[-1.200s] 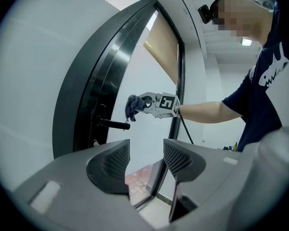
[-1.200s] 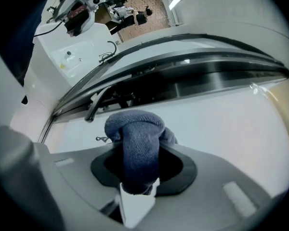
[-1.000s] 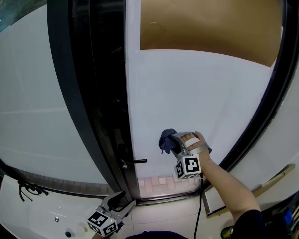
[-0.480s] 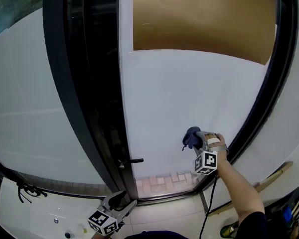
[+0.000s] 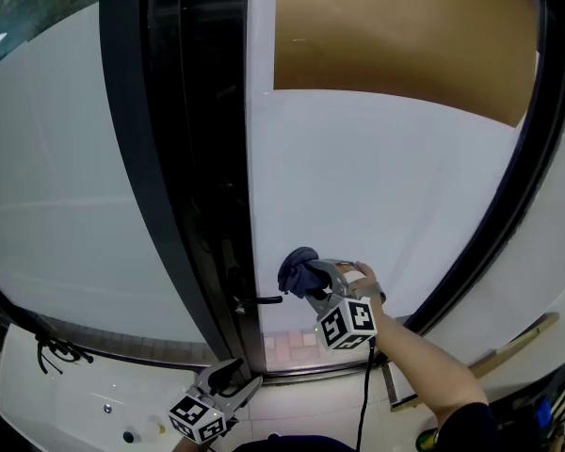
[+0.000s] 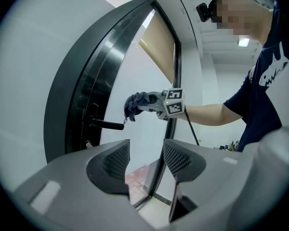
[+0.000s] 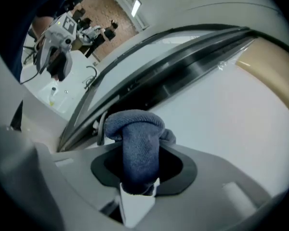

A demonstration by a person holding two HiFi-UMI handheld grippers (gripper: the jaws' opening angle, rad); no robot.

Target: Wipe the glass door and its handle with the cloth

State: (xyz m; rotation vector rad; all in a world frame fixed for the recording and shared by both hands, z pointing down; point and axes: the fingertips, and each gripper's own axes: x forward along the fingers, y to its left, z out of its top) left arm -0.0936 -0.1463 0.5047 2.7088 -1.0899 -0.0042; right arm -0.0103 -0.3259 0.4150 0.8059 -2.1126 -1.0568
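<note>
Right tool (image 5: 311, 279) clamps cloth (image 5: 293, 270); left tool (image 5: 237, 377) gapes.

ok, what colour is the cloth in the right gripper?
Dark blue. The cloth is clamped in the right gripper; it shows best in the right gripper view.

The jaw tips of my right tongs (image 5: 309, 281) are buried in the cloth (image 7: 138, 148), so I cannot see where they end. From the head view I cannot tell whether the cloth touches the glass door (image 5: 386, 186) or the handle (image 5: 266, 299). The handle's inner end is lost against the dark frame (image 5: 198, 205). The hand on my left tongs (image 5: 228, 377) is cut off by the bottom edge.
</note>
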